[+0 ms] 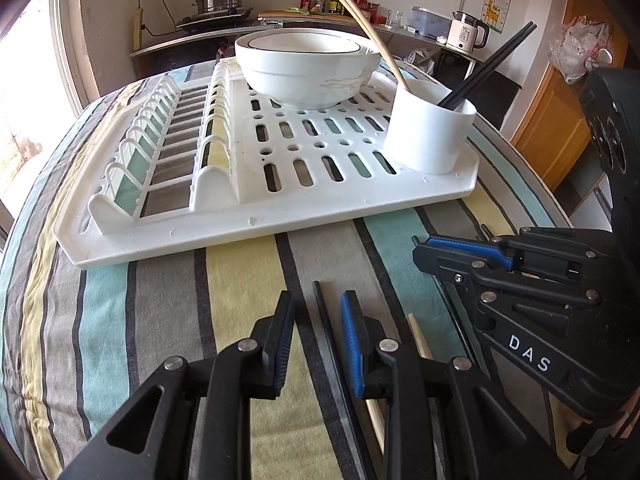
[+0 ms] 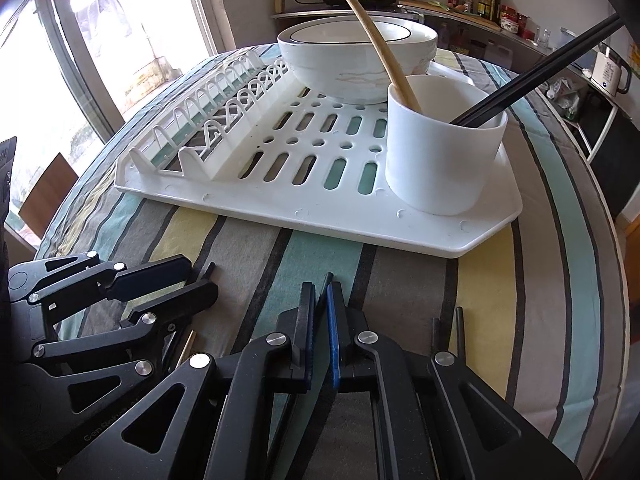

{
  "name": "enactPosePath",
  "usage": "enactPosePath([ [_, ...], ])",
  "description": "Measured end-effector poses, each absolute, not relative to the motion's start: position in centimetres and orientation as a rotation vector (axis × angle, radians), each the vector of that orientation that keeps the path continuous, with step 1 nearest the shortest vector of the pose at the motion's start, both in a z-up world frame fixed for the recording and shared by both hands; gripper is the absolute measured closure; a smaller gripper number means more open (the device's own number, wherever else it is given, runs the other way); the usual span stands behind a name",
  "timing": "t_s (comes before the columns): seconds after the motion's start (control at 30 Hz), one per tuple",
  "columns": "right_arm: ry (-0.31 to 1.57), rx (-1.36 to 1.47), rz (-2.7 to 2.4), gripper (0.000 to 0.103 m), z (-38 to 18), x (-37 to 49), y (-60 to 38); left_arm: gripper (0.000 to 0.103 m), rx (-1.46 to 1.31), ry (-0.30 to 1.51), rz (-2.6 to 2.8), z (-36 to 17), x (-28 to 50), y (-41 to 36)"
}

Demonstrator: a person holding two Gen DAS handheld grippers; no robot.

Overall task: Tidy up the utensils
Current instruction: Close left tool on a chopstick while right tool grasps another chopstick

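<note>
Chopstick [image 2: 327,280], thin and black, sits pinched tight in my right gripper [image 2: 320,308] down on the striped cloth [image 2: 480,280]. Another black chopstick [image 1: 320,304] lies loose between the parted fingers of my left gripper [image 1: 318,312]. Behind stands the white rack [image 1: 280,224] with its cup [image 1: 428,136] and bowl [image 1: 304,72].

Lower length of the black chopstick [image 1: 325,328] on the bench hidden under the left tool [image 1: 316,316]. Wooden chopstick [image 1: 420,340] beside it mostly covered by tool arms. Black chopstick tip [image 2: 328,280] barely visible between the right tool's [image 2: 320,300] closed pads; rest concealed. Chopstick ends inside the white cup [image 2: 444,152] out of sight. Bottle labels on the far counter [image 2: 486,0] too small to read.
</note>
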State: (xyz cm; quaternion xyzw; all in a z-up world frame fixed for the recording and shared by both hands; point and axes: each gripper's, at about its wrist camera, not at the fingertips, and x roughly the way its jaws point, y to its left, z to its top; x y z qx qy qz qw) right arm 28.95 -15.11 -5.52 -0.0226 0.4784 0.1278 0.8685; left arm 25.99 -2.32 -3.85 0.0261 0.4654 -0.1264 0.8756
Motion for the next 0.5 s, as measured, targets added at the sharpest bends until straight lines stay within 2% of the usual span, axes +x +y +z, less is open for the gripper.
enactPosePath([
  [0.1,0.999,-0.04,0.267,0.098,-5.5,28.8,-15.3,0.089,0.095,0.973,-0.254,-3.9,26.1,-2.8],
  [0.13,0.998,-0.038,0.266,0.098,-5.5,28.8,-15.3,0.096,0.088,0.977,-0.26,-3.9,26.2,-2.7],
  [0.5,0.937,-0.01,0.272,0.098,-3.1,27.0,-16.5,0.098,0.039,0.939,-0.265,-1.8,25.5,-1.7],
])
